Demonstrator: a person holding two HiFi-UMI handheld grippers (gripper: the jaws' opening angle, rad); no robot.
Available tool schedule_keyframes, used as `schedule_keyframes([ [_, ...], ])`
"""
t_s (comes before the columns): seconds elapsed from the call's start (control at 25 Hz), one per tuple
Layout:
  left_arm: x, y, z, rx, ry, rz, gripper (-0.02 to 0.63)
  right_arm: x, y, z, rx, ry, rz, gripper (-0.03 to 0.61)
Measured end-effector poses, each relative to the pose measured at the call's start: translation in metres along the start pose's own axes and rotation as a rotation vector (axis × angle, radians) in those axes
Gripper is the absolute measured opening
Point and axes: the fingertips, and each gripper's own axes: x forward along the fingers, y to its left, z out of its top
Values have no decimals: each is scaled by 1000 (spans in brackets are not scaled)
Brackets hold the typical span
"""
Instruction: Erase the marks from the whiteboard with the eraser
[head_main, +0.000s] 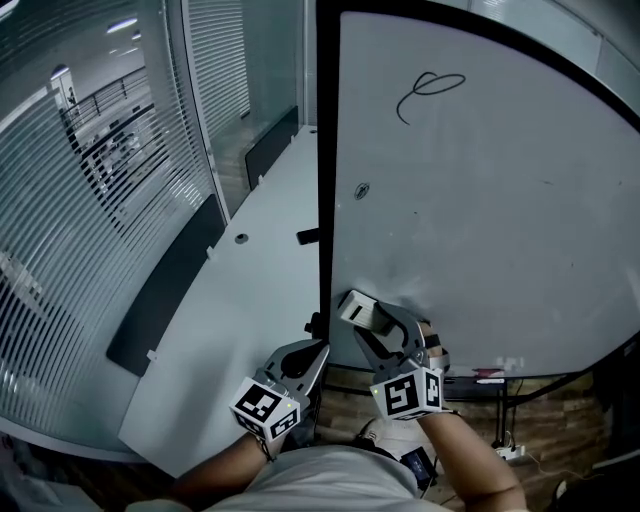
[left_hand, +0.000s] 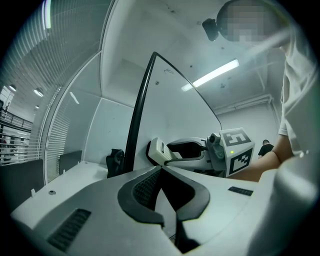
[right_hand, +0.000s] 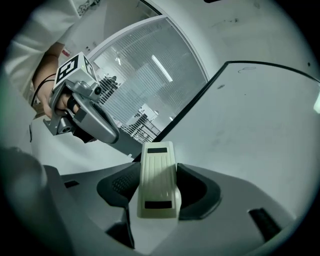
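Plainly the wiping has yet to reach the ink: the right gripper (head_main: 372, 330) has its fingers clamped on the eraser (right_hand: 158, 172), which sticks out past the fingertips with its far end by the lower left corner of the whiteboard (head_main: 480, 220), close to the surface, though whether it touches I cannot tell. The left gripper (left_hand: 162, 172) has its fingers closed together with nothing between them, and sits just beside the right one, outside the board's dark frame (head_main: 324, 150). The loop mark (head_main: 432, 90) lies well beyond the eraser's tip, high up the board, and a small smudge (head_main: 361, 190) sits between the two, nearer the frame. By my reading the step in hand is the approach; next the eraser wants carrying up to the loop, pad flat on the surface, and rubbing across it
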Motion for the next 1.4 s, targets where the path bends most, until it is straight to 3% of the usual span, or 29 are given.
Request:
schedule_keyframes([
  [0.4,2,-7,14,-18,-33,-23,8,-36,-70,41,-154,-27,-169,233],
  [0.56,5,-8,20,-9,-50,-33,7,-55,-109,56,-156,-36,-249,233],
  [1.08,5,-13,29,6,-55,-56,8,-59,-119,56,-129,25,-253,233],
  [1.4,-4,-21,27,5,-52,-78,8,-76,-109,64,-27,-4,-223,233],
])
